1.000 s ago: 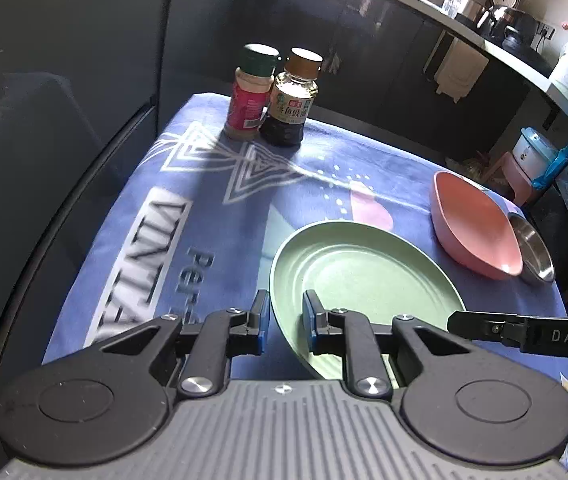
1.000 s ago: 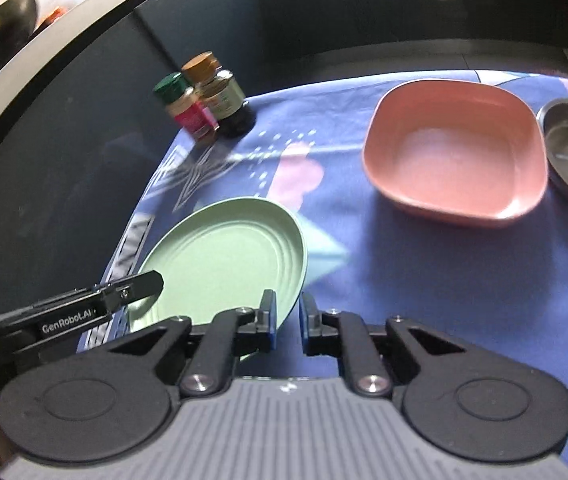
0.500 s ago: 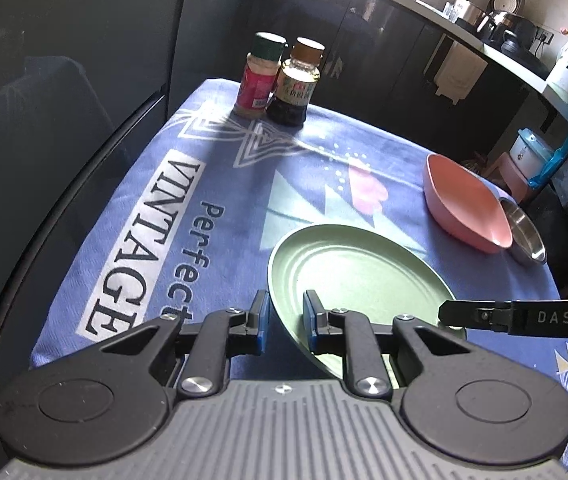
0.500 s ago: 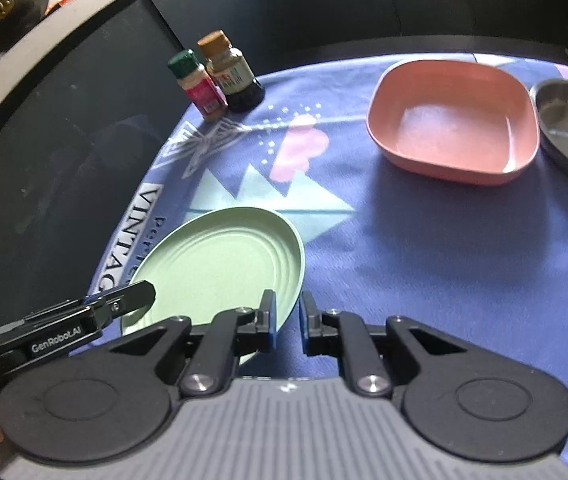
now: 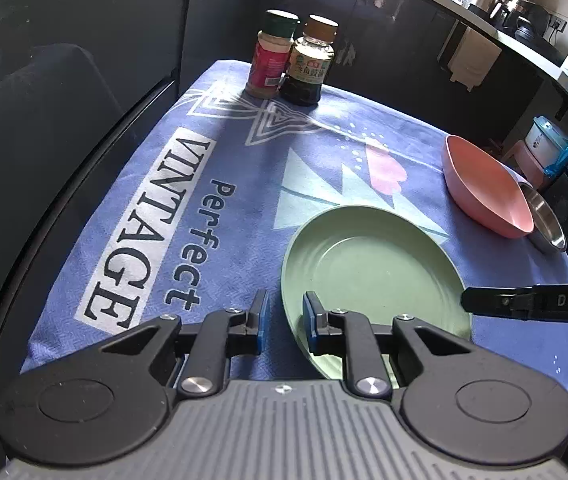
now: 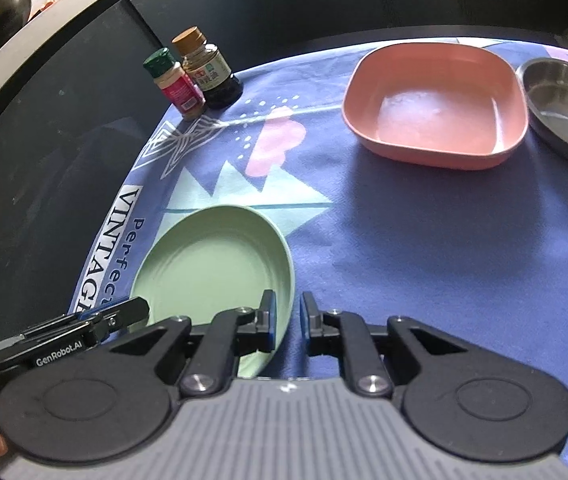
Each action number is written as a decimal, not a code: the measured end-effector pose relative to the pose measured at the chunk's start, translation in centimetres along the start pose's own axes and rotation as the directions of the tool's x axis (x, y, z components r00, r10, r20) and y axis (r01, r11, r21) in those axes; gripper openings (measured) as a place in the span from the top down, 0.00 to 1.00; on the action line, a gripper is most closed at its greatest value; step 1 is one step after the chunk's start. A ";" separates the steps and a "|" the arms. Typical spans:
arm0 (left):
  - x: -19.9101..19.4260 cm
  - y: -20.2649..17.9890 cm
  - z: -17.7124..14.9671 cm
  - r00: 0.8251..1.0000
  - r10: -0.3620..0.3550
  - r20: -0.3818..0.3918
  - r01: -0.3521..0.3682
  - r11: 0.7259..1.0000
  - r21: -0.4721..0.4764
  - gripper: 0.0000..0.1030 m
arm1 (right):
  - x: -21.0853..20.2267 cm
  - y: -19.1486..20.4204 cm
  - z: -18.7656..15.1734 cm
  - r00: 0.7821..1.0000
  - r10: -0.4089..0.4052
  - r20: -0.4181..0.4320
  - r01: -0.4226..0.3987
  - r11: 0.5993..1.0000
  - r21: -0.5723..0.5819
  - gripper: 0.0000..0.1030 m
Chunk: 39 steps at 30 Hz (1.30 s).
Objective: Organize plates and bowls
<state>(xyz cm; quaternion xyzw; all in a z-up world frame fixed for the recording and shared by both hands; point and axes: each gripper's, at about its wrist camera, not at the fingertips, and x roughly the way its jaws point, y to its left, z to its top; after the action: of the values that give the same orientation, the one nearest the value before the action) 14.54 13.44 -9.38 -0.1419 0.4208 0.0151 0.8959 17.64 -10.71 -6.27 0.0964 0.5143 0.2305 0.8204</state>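
A round green plate (image 5: 371,264) (image 6: 212,264) hangs low over the blue printed cloth, gripped at two opposite edges. My left gripper (image 5: 284,320) is shut on its left rim, and my right gripper (image 6: 287,320) is shut on its right rim. Each wrist view also shows the other gripper: the right gripper (image 5: 483,302) and the left gripper (image 6: 124,312) reach in from the side. A square pink bowl (image 5: 483,188) (image 6: 435,108) sits at the far right of the cloth. Right beside it stands a steel bowl (image 5: 547,220) (image 6: 567,108).
Two bottles stand together at the cloth's far left corner: a green-capped spice jar (image 5: 272,60) (image 6: 176,84) and a brown-capped sauce bottle (image 5: 309,64) (image 6: 208,72). Dark cabinet fronts rise behind the table. The table edge (image 5: 96,168) runs along the left.
Both grippers and the green plate have drawn back toward the near side of the cloth. The bottles and the pink bowl now look farther off, and more lettering shows.
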 end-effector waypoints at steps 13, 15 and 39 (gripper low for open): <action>-2.1 -3.6 2.4 0.998 -0.009 0.062 0.006 0.999 0.037 0.79 | -5.2 -4.6 0.9 0.989 -0.066 0.134 0.051 0.992 0.117 0.88; -2.0 -4.9 3.0 0.997 -0.032 0.064 0.028 0.998 0.062 0.69 | -5.9 -5.6 1.0 0.986 -0.077 0.151 0.054 0.987 0.152 0.88; 8.5 -15.3 9.9 0.989 -0.144 -0.021 0.145 0.977 0.156 0.64 | -4.3 -13.2 5.2 0.968 -0.127 0.218 0.030 0.915 0.403 0.71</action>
<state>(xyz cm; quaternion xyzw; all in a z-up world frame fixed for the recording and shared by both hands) 29.64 0.57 -6.12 -0.1012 0.4134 -0.0838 0.9010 24.31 -23.89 -5.67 0.2668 0.4512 0.0750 0.8483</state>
